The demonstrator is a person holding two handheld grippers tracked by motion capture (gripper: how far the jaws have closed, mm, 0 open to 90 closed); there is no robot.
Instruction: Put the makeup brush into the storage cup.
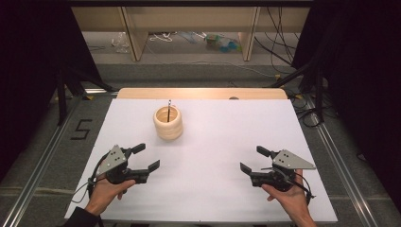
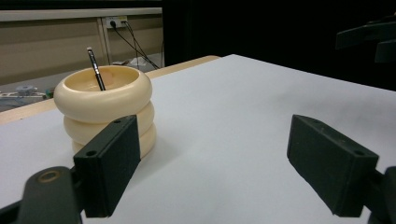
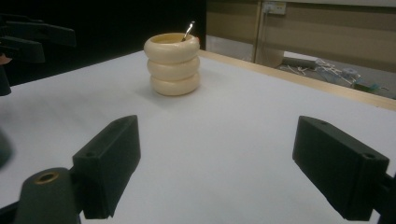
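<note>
A cream ribbed cup (image 1: pixel 168 123) stands upright on the white table (image 1: pixel 213 146), left of centre toward the far side. A thin dark pen (image 1: pixel 169 109) leans inside it. In the left gripper view the cup (image 2: pixel 104 107) sits close, just beyond the left jaw, with the pen (image 2: pixel 96 70) sticking out. In the right gripper view the cup (image 3: pixel 173 64) stands farther off, ahead and left. My left gripper (image 1: pixel 146 157) rests open near the front left. My right gripper (image 1: pixel 254 160) rests open near the front right. Both hold nothing.
The table's far edge shows a bare wooden strip (image 1: pixel 203 93). Beyond it are shelving legs, cables and clutter on the floor (image 1: pixel 217 42). Metal rails (image 1: pixel 42 156) run along both sides of the table. Black drapes flank the scene.
</note>
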